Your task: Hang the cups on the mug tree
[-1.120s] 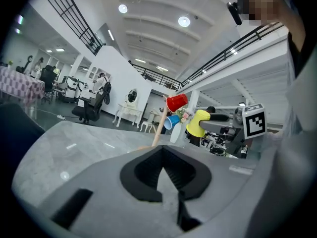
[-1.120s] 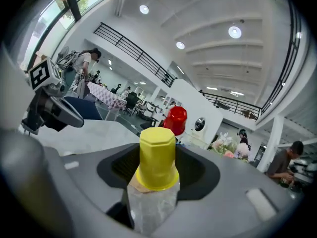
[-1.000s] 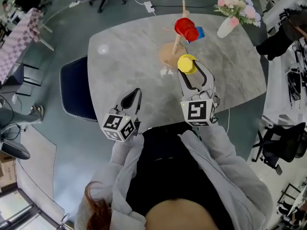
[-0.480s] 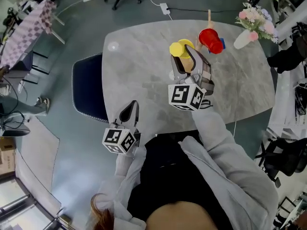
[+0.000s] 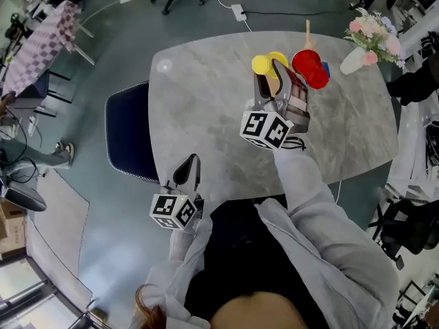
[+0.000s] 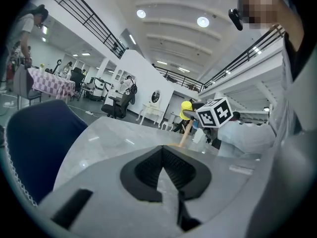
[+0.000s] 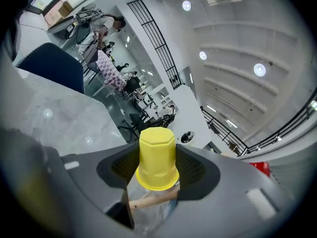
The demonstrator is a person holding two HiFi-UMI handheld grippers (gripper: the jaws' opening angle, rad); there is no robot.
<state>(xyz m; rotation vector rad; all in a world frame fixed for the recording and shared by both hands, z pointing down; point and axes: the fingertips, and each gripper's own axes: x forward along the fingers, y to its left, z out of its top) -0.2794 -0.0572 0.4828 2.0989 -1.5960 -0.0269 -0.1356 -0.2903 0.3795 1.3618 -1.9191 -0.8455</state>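
Note:
My right gripper (image 5: 272, 75) is shut on a yellow cup (image 5: 263, 64), held in the air just left of the wooden mug tree (image 5: 307, 27). In the right gripper view the cup (image 7: 157, 150) sits upside down between the pads, with a wooden peg (image 7: 151, 198) right beneath its rim. On the tree's right side hangs a red cup (image 5: 309, 68), which the right gripper view shows at its right edge (image 7: 258, 167). My left gripper (image 5: 188, 166) is shut and holds nothing, low over the table's near edge. The left gripper view has the yellow cup (image 6: 186, 105) and tree stem (image 6: 184, 136) far ahead.
The grey marble table (image 5: 206, 108) carries a white vase of flowers (image 5: 365, 41) at its far right corner and something blue (image 5: 324, 67) behind the red cup. A dark blue chair (image 5: 127, 139) stands at the table's left side.
My right gripper carried the yellow cup away from the person, from near the tree's base up beside the red cup. The left gripper drew back toward the table's near edge.

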